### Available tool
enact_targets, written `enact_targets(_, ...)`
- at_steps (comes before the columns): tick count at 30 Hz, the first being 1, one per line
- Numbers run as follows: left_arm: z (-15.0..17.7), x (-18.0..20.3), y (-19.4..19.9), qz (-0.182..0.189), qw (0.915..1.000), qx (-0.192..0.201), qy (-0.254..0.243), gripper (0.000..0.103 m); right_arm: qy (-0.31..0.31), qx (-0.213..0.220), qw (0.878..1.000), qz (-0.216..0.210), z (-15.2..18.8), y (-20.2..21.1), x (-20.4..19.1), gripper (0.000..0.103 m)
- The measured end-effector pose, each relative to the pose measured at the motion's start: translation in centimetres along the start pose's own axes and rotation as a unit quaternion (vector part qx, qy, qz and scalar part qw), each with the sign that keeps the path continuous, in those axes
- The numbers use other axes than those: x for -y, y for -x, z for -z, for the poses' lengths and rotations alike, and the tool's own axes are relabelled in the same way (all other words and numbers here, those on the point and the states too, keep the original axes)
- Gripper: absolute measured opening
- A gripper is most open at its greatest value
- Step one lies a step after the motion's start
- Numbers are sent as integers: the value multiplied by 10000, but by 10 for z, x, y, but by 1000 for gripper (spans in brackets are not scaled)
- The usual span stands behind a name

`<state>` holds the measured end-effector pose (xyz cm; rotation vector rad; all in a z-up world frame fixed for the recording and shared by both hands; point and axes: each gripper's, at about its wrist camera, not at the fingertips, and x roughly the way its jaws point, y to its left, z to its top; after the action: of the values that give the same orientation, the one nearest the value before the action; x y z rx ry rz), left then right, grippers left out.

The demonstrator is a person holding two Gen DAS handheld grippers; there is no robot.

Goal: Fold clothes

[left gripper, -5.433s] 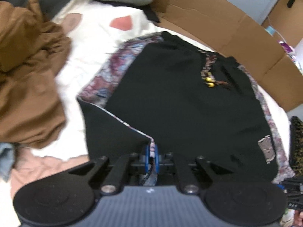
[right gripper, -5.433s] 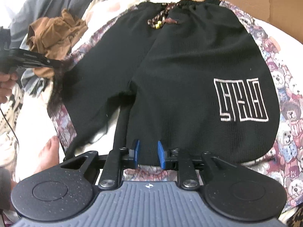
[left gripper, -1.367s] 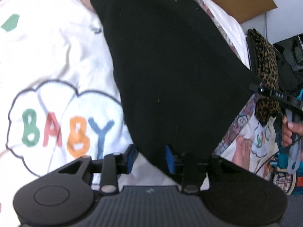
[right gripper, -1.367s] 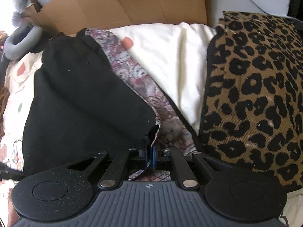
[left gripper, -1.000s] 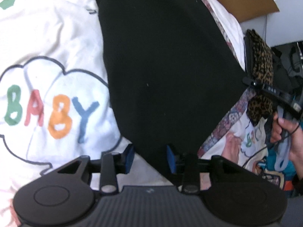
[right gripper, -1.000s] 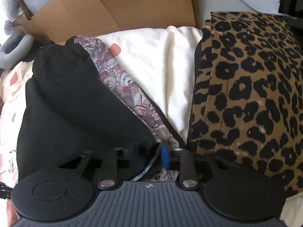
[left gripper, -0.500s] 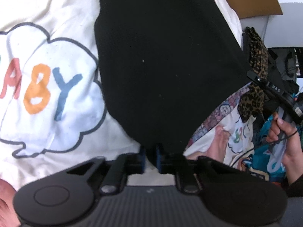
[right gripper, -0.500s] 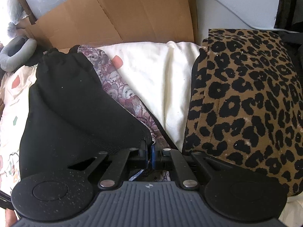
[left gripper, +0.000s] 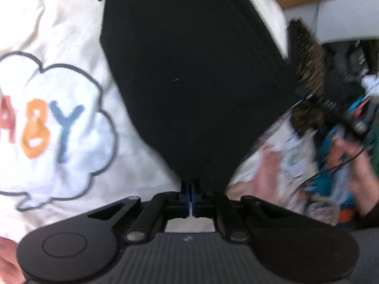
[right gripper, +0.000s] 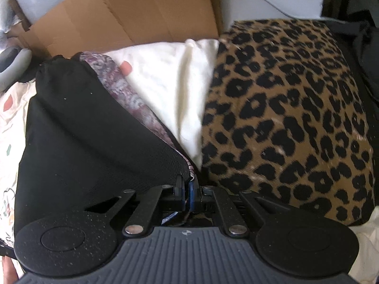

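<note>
On bed | left gripper [left gripper: 191, 190] fingers newly clamp black shorts [left gripper: 194, 71] | right gripper [right gripper: 187, 189] still clamped

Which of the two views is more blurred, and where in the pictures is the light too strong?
Left wrist view: softer overall, strong motion smear at the right, where a hand loses its outline; black shorts show almost no texture. Right wrist view: sharper, leopard-print fabric crisp; the white bedding is nearly washed out; fisheye bends the cardboard.
</note>
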<state>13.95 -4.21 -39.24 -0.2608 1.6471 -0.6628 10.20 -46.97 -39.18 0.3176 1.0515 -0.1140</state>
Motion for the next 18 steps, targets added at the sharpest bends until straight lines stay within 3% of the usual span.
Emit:
enact_targets(11, -3, 6, 4, 69, 9997, -99, -195, 1, 233, -79, 9995, 175, -1, 3, -2, 2)
enact_targets(18, -4, 7, -13, 35, 9994, -276, -190, 1, 310, -170, 9989, 307, 0, -8, 0, 2)
